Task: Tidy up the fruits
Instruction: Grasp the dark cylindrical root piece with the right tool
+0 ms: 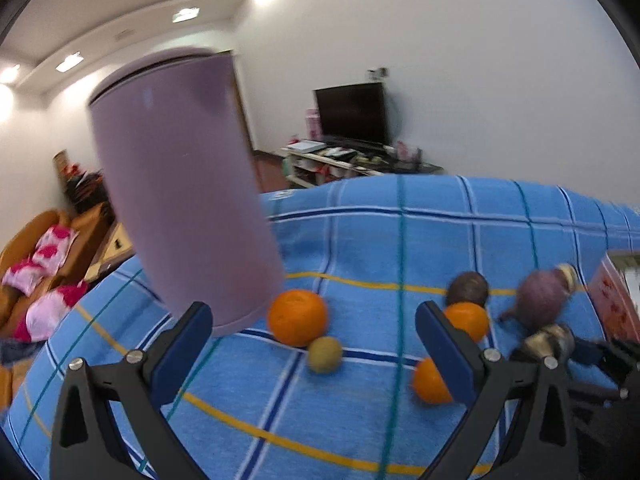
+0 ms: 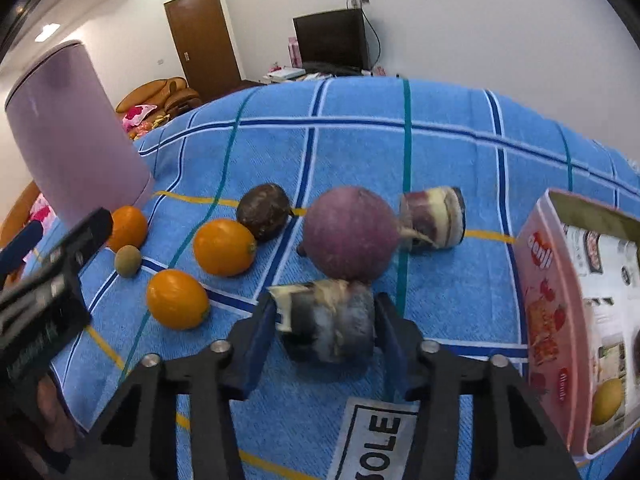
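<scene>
In the right wrist view, the right gripper [image 2: 326, 320] sits at lower centre, its blue pads narrowed around a cut chunk of purple-grey root [image 2: 332, 326] that lies on the blue checked cloth [image 2: 440, 152]. The left pad touches the chunk's pale cut end and the right pad sits against its other side, so the chunk is pinched between them. Just above it rests a round purple turnip [image 2: 346, 234], with a second cut chunk [image 2: 434, 218] at its upper right. Left of centre lie two oranges [image 2: 224, 246] [image 2: 176, 298], a dark round fruit [image 2: 264, 210], a third orange [image 2: 128, 228] and a small green-brown fruit [image 2: 128, 261]. A lilac cylinder [image 2: 68, 132] stands at upper left; an open pink carton [image 2: 548, 300] fills the right edge.

In the left wrist view, the left gripper [image 1: 316, 344] is spread wide and holds nothing; the cylinder's base is just beside its left finger.
</scene>
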Demonstrator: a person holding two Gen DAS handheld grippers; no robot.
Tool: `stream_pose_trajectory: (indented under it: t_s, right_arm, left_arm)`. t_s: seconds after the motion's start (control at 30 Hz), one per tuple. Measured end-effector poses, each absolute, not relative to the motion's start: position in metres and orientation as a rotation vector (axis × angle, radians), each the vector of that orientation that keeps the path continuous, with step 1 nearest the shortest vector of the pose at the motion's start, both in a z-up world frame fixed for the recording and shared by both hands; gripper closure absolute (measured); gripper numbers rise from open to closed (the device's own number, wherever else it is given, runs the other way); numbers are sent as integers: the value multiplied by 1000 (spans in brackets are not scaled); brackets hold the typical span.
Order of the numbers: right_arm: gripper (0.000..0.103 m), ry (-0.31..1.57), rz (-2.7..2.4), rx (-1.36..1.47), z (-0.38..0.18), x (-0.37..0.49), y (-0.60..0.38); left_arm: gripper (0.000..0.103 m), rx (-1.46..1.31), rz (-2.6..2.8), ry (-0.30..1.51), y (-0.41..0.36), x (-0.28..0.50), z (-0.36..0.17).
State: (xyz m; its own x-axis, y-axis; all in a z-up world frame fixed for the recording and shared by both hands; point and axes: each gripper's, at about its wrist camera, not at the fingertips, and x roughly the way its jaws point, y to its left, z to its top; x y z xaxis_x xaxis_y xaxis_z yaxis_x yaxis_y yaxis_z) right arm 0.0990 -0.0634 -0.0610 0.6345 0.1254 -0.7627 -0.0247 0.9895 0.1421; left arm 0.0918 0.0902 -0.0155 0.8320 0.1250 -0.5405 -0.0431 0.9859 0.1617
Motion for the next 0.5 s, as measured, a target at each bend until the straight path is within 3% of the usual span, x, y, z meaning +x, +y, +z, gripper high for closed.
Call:
stream_pose_trajectory:
  t_s: [0.5]
  right_arm:
    - [59, 729, 106, 200, -40, 24, -102]
  left_arm:
    - [3, 125, -215, 667, 61, 84, -20]
